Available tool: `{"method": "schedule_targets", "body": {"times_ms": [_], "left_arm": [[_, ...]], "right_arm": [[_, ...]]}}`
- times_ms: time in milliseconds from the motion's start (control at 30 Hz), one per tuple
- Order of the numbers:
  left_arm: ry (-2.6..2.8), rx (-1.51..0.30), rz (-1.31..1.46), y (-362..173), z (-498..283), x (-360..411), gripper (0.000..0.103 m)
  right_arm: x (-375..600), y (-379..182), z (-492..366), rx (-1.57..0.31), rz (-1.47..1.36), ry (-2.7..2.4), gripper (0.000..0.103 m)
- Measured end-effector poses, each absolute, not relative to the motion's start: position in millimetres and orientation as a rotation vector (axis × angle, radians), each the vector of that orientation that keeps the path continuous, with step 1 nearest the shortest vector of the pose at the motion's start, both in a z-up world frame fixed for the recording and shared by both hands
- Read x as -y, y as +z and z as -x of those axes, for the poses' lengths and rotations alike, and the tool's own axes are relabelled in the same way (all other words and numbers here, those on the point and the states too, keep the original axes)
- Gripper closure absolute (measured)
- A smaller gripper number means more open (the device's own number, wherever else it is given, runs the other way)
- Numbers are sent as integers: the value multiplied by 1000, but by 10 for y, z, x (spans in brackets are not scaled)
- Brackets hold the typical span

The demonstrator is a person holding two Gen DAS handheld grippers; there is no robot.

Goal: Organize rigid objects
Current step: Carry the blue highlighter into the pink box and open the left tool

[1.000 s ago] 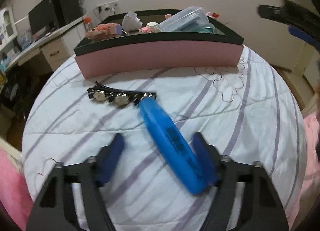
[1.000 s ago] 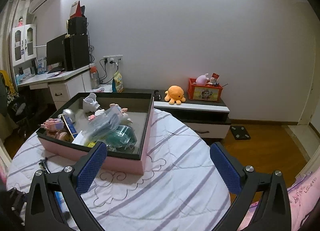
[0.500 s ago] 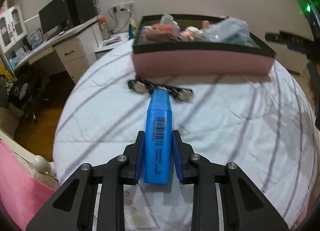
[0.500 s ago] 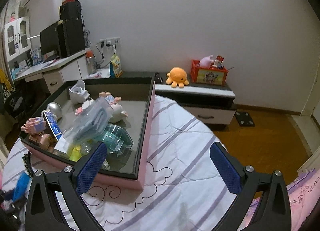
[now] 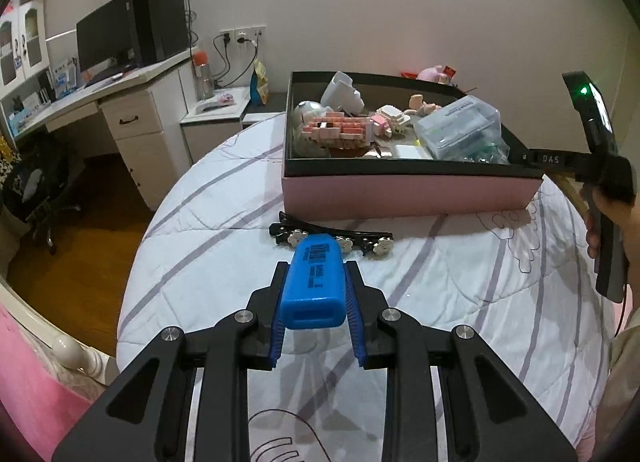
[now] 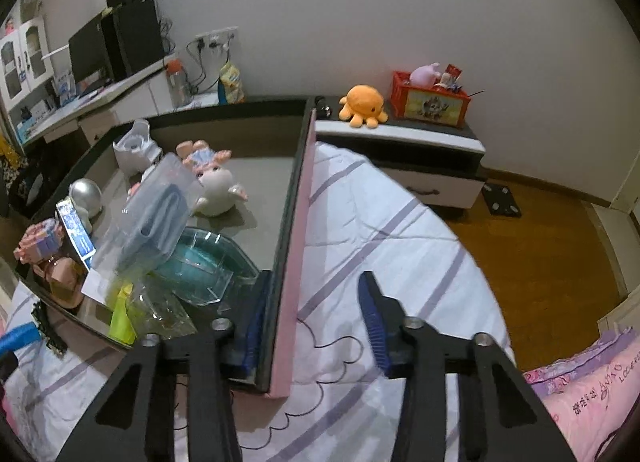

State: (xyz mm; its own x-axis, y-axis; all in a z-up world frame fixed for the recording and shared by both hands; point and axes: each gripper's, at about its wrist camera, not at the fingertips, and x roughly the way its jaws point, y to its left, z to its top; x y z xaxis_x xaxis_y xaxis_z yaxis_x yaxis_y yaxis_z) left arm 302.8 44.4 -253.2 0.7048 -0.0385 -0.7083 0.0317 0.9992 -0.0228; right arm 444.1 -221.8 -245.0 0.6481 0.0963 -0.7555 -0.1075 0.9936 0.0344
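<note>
My left gripper (image 5: 316, 266) is shut on a blue plastic case (image 5: 314, 290) with a barcode and holds it above the striped bed cover. Just beyond it a black hair clip (image 5: 332, 238) with pale flowers lies on the cover. Behind the clip stands a pink box (image 5: 400, 194) with a black inside, holding several toys and clear containers. My right gripper (image 6: 312, 278) straddles that box's near-right wall (image 6: 298, 222). Its jaws are closing, with the left finger inside the box and the right pad (image 6: 372, 318) still apart from the wall.
A hand (image 5: 608, 214) grips the right gripper's handle at the box's right corner. A desk (image 5: 120, 102) with a monitor stands to the left, with wooden floor below the bed's edge. A low cabinet (image 6: 400, 142) carries an orange plush (image 6: 362, 106) and a red crate.
The left gripper shut on the blue case and raised it off the cover, end toward the camera. The right gripper dropped over the box's wall, and its wide jaws have narrowed.
</note>
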Motion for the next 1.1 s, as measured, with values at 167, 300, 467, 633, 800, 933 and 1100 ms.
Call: {"method": "schedule_targets", "body": {"times_ms": [167, 300, 467, 633, 800, 933, 1100], "left_arm": [[-81, -786, 51, -2505, -2998, -506, 77], [-71, -767, 44, -2451, -2972, -507, 77], [-90, -741, 39, -2339, -2923, -464, 77], [-118, -705, 26, -2184, -2943, -364, 77], [-160, -660, 8, -2008, -3034, -207, 77], [-189, -639, -7, -1907, -3183, -100, 77], [-201, -627, -16, -1811, -3488, 9, 77]], "right_arm": [[2049, -2413, -4418, -856, 70, 128, 93], [2074, -2412, -4411, -862, 62, 137, 94], [2072, -2400, -4416, -865, 64, 132, 94], [2071, -2397, -4413, -865, 64, 131, 94], [2073, -2401, -4420, -866, 62, 131, 94], [2076, -2400, -4423, -867, 63, 131, 94], [2084, -2411, -4401, -866, 58, 131, 94]]}}
